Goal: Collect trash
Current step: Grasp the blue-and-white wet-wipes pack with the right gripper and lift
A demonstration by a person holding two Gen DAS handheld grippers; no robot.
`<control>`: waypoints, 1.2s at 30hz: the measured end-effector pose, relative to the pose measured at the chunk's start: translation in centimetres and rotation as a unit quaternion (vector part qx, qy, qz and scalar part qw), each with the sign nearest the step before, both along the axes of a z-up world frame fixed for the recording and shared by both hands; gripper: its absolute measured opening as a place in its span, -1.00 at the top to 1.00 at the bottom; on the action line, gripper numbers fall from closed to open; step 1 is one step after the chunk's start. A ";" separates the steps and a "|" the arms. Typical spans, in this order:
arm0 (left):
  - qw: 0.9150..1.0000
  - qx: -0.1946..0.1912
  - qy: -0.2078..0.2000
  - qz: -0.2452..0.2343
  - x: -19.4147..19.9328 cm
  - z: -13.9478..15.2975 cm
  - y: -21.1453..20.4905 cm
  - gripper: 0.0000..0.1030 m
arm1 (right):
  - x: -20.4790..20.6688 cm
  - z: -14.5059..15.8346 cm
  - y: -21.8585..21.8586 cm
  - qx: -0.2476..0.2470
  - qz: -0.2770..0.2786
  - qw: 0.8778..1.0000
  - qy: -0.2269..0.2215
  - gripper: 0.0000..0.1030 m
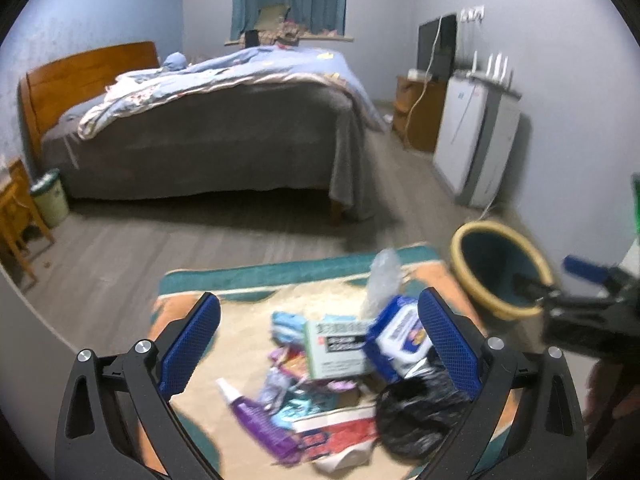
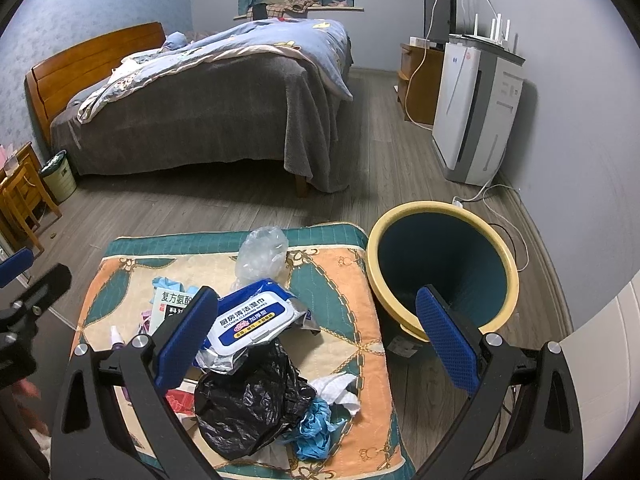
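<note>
Bedroom floor, patterned teal-orange quilted mat point(image 2: 344, 280) carrying trash heap at centre. Crumpled black plastic bag point(image 2: 248, 396) near front edge: light, soft, slippery; pinch bunched fold. Yellow-rimmed teal bin point(image 2: 444, 256) beside right edge. Left gripper point(image 1: 320, 344), right gripper point(image 2: 316, 344) jaws spread, empty.

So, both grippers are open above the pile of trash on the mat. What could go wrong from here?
1. The wipes pack lies loosely on the black bag; grabbing either may drag the other off the mat.
2. The bin stands beside the mat, and the right gripper has one finger in front of its rim, so a careless swing could tip it.
3. The left gripper view is blurred, so aiming may be poor.
</note>
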State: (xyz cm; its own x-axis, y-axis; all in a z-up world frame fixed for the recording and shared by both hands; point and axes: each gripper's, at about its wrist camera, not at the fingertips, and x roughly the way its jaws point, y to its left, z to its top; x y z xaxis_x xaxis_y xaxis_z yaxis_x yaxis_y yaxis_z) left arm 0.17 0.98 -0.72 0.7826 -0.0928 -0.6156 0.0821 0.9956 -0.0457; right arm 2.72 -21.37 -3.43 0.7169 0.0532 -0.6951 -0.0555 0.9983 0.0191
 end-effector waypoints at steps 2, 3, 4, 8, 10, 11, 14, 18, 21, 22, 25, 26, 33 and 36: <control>1.000 0.021 0.019 -0.004 0.3 -0.2 -0.5 -0.90 | 0.0 0.0 0.0 0.000 -0.001 1.000 0.001 -0.89; 0.999 0.034 0.019 -0.002 0.4 -0.2 -0.7 -0.90 | 0.0 -0.1 0.0 0.000 -0.002 1.000 0.004 -0.89; 0.999 0.040 0.015 0.003 0.4 -0.1 -0.9 -0.90 | 0.1 -0.1 -0.2 0.000 -0.003 1.000 0.006 -0.89; 0.997 0.069 0.013 0.023 0.2 -0.2 -1.2 -0.90 | 0.9 -0.9 -0.4 0.005 -0.014 0.999 0.030 -0.89; 0.997 0.071 0.018 0.008 0.3 -0.5 -1.5 -0.90 | 1.4 -1.2 -0.6 -0.007 -0.023 0.999 0.033 -0.89; 0.997 0.071 0.017 0.003 0.3 -0.6 -1.5 -0.90 | 1.7 -1.3 -0.6 -0.011 -0.020 0.999 0.034 -0.89; 0.997 0.080 0.005 0.002 0.5 -0.6 -1.5 -0.90 | 3.1 -2.0 -0.4 -0.012 -0.008 0.999 0.043 -0.89; 0.995 0.103 0.004 0.009 1.9 -0.9 -0.9 -0.90 | 5.2 -3.7 0.2 0.018 0.005 0.996 0.082 -0.87; 0.993 0.110 0.021 0.022 3.3 -1.8 0.1 -0.90 | 6.6 -5.7 0.9 0.026 0.006 0.993 0.115 -0.76; 0.993 0.105 0.033 0.028 3.9 -2.3 0.7 -0.90 | 7.0 -6.4 1.2 0.029 0.009 0.992 0.125 -0.74; 0.994 0.089 0.048 0.041 4.7 -3.0 1.7 -0.90 | 8.2 -8.1 1.5 0.043 0.011 0.987 0.151 -0.60; 0.994 0.084 0.049 0.041 4.9 -3.1 1.9 -0.90 | 8.6 -8.8 1.6 0.051 0.011 0.985 0.162 -0.58; 0.994 0.091 0.055 0.024 5.6 -3.6 1.4 -0.90 | 9.9 -12.8 2.5 0.094 0.012 0.967 0.236 -0.49; 0.994 0.091 0.053 0.017 5.8 -3.7 1.3 -0.90 | 10.3 -14.1 2.8 0.112 0.008 0.960 0.256 -0.37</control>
